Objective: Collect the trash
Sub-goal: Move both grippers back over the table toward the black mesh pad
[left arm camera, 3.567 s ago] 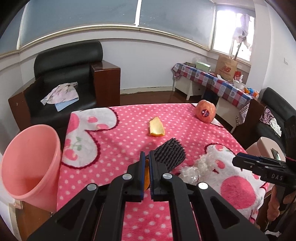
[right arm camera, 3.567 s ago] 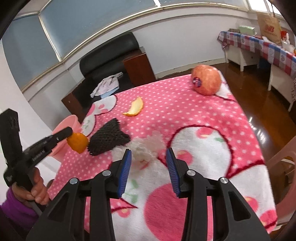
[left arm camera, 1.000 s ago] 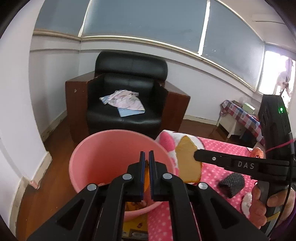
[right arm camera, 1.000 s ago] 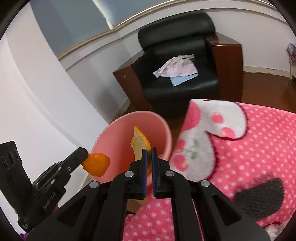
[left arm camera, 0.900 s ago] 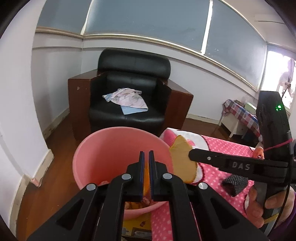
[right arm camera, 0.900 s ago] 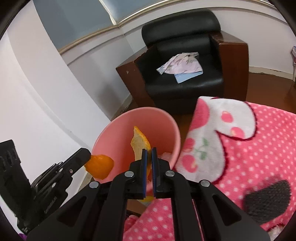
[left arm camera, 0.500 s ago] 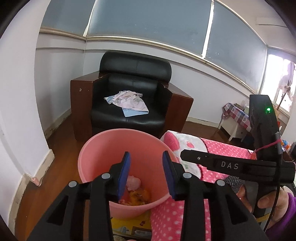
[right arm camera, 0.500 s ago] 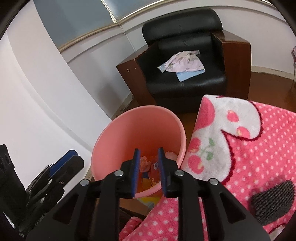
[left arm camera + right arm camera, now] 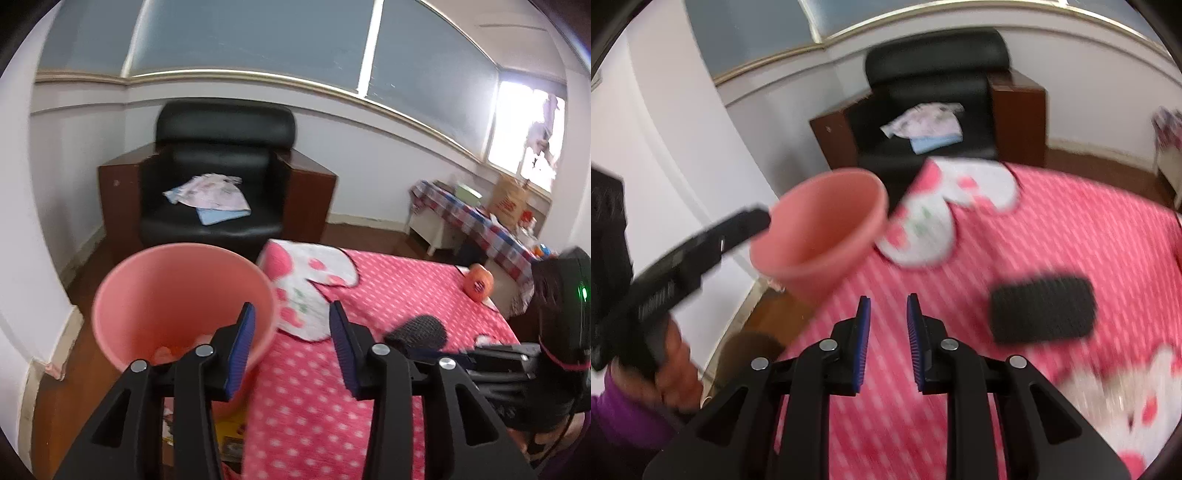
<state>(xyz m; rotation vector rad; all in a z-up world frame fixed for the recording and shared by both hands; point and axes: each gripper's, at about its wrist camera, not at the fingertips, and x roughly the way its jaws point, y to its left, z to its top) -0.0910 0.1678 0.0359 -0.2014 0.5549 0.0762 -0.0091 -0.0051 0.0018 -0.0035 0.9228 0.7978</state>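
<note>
The left gripper is seen with jaws opening and nothing between them, its left pad over the rim of the pink bin at 9 o'clock. Orange scraps are glimpsed inside. The right gripper is held slightly parted and empty, above the pink polka-dot blanket; a black mesh wrapper lies at 3 o'clock.

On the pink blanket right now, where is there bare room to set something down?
Free: the dotted stretch of blanket between the black mesh piece, the white cherry patch and the far orange fruit; also the near strip ahead of the left gripper, whose fingers are opening on nothing. Crowded: around the mesh piece and the right gripper.
</note>
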